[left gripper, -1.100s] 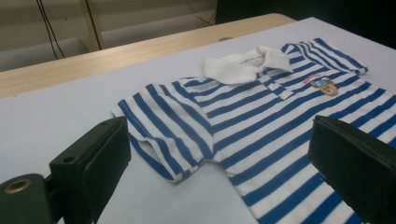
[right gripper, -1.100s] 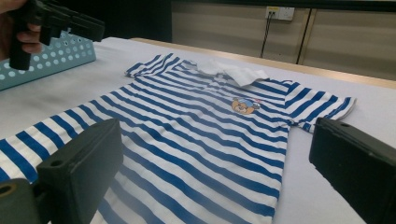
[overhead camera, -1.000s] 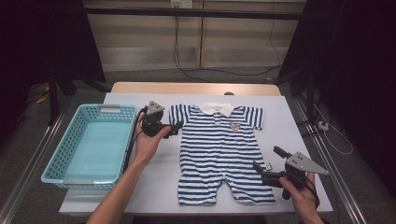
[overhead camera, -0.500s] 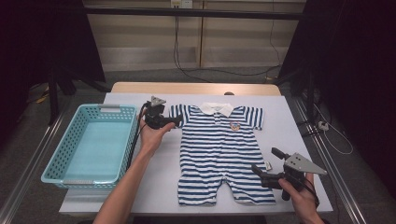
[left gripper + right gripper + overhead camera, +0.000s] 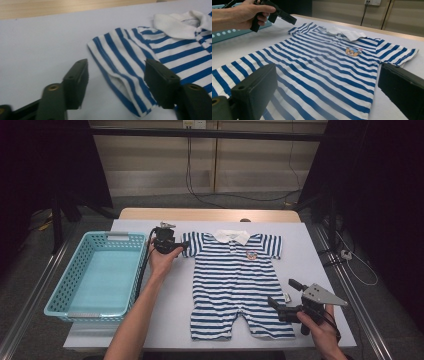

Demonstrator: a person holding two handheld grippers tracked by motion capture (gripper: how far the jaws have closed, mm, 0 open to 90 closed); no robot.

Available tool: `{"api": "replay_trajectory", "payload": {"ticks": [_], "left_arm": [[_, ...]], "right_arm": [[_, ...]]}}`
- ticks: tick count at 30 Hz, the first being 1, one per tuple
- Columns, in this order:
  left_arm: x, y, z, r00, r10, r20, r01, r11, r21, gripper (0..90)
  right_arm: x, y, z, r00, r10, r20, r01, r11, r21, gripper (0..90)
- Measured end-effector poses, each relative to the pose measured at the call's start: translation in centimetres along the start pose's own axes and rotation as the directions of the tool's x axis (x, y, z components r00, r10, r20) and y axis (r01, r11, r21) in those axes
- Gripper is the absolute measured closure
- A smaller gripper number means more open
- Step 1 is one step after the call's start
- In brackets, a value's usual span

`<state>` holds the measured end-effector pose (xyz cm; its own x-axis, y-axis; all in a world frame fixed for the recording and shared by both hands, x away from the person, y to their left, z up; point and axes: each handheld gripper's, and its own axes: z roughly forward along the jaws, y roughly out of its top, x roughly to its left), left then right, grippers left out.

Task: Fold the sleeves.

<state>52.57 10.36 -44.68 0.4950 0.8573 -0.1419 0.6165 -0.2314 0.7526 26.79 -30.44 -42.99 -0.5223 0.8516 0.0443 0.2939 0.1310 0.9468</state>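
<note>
Tools first: left tool (image 5: 184, 248) now farther up counter (image 5: 330, 270) than a second ago, jaws at sleeve (image 5: 120, 65) of striped romper (image 5: 235, 280). Jaws have just been closing, sleeve edge between them, pads not yet pressing cloth: released. Right tool (image 5: 281, 296) unmoved near romper's lower right leg, jaws wide apart, grasping nothing. Romper lies flat, face up, mid-counter, white collar (image 5: 233, 236) at far end, bear patch (image 5: 352, 52) on chest; unchanged. Turquoise basket (image 5: 64, 285) at counter's left edge, nothing inside, same place.

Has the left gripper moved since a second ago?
Yes. The left gripper went up the high view along the basket, toward the striped romper's sleeve, jaws closing.
</note>
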Motion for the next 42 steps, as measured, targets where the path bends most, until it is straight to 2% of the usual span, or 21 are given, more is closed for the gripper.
{"api": "replay_trajectory", "payload": {"ticks": [3,5,7,8,11,12,13,15,18,21,22,23,25,26,27,30,32,33,35,40,42], "left_arm": [[-0.1,-0.1,0.3,1.0000,0.003,0.008,-0.003,1.0000,0.009,50.7],[-0.4,-0.3,0.8,0.9996,0.027,0.003,-0.027,0.9993,0.027,51.1],[-0.4,-0.5,1.1,0.9995,0.026,0.018,-0.026,0.9988,0.040,55.1],[-0.6,-0.6,1.2,0.9996,0.026,0.008,-0.026,0.9986,0.045,56.6],[-1.0,-0.7,1.4,0.9982,0.055,-0.023,-0.054,0.9974,0.048,60.0],[-0.8,-0.7,1.2,0.9944,0.103,-0.024,-0.101,0.9913,0.084,62.5],[-0.9,-0.7,1.3,0.9964,0.081,-0.024,-0.079,0.9953,0.055,64.0],[-1.2,-0.8,1.3,0.9962,0.083,-0.024,-0.082,0.9950,0.058,66.8],[-1.3,-0.7,1.2,0.9917,0.128,-0.010,-0.127,0.9883,0.085,72.7],[-1.5,-0.9,1.3,0.9956,0.094,0.008,-0.094,0.9942,0.053,74.4],[-1.2,-0.8,1.2,0.9924,0.122,0.014,-0.123,0.9896,0.075,74.6],[-1.4,-0.8,1.3,0.9959,0.088,0.016,-0.089,0.9945,0.054,75.3],[-1.5,-0.8,1.2,0.9965,0.081,0.022,-0.082,0.9946,0.063,81.2],[-1.6,-0.8,1.3,0.9965,0.083,0.013,-0.084,0.9948,0.058,86.5],[-1.5,-0.8,1.2,0.9945,0.105,0.009,-0.105,0.9918,0.073,88.2],[-1.3,-0.7,1.2,0.9946,0.103,0.014,-0.104,0.9914,0.080,89.2],[-1.5,-0.8,1.3,0.9987,0.051,0.000,-0.051,0.9974,0.050,89.4],[-1.3,-0.7,1.2,0.9969,0.078,-0.001,-0.078,0.9945,0.070,89.4],[-1.4,-0.7,1.3,0.9992,0.039,-0.005,-0.039,0.9981,0.047,89.6],[-1.2,-0.8,1.0,0.9993,0.038,-0.007,-0.037,0.9982,0.047,89.7],[-1.2,-0.7,0.9,0.9997,0.023,-0.004,-0.022,0.9991,0.036,89.7]], "right_arm": [[0.0,0.0,-0.1,1.0000,-0.006,0.002,0.006,1.000,0.003,1.3],[0.0,-0.1,0.0,1.0000,-0.004,0.007,0.004,1.000,0.009,1.4],[-0.1,-0.1,0.0,1.0000,-0.005,0.007,0.005,1.000,0.013,1.3],[-0.1,-0.1,0.0,1.0000,-0.006,0.005,0.006,1.000,0.013,1.3],[0.1,-0.1,0.0,0.9999,-0.010,-0.006,0.011,1.000,0.028,1.3],[0.2,-0.1,-0.1,0.9999,-0.010,-0.012,0.010,1.000,0.026,1.3],[0.3,-0.1,-0.1,0.9998,-0.013,-0.014,0.013,1.000,0.025,1.3],[0.3,-0.1,-0.2,0.9997,-0.020,-0.013,0.020,1.000,0.022,1.4],[0.4,-0.1,-0.1,0.9997,-0.017,-0.019,0.017,0.999,0.028,1.5],[0.4,0.0,0.0,0.9996,-0.018,-0.020,0.019,1.000,0.024,1.5],[0.4,0.0,-0.1,0.9996,-0.020,-0.022,0.020,1.000,0.021,1.5],[0.4,0.0,-0.1,0.9994,-0.022,-0.026,0.022,1.000,0.019,1.6],[0.5,0.0,0.0,0.9994,-0.024,-0.025,0.024,0.999,0.021,1.6],[0.5,0.0,0.0,0.9994,-0.025,-0.026,0.025,0.999,0.021,1.6],[0.5,0.0,0.0,0.9993,-0.025,-0.029,0.026,0.999,0.020,1.6],[0.6,0.0,-0.1,0.9992,-0.027,-0.030,0.028,0.999,0.020,1.6],[0.6,0.0,-0.1,0.9991,-0.026,-0.032,0.027,0.999,0.024,1.4],[0.6,-0.1,-0.1,0.9991,-0.025,-0.033,0.026,0.999,0.024,1.4],[0.5,0.0,-0.1,0.9993,-0.022,-0.031,0.023,1.000,0.021,1.4],[0.5,-0.1,-0.1,0.9992,-0.024,-0.032,0.025,0.999,0.024,1.4],[0.5,0.0,-0.2,0.9992,-0.025,-0.031,0.026,0.999,0.024,1.4]]}}
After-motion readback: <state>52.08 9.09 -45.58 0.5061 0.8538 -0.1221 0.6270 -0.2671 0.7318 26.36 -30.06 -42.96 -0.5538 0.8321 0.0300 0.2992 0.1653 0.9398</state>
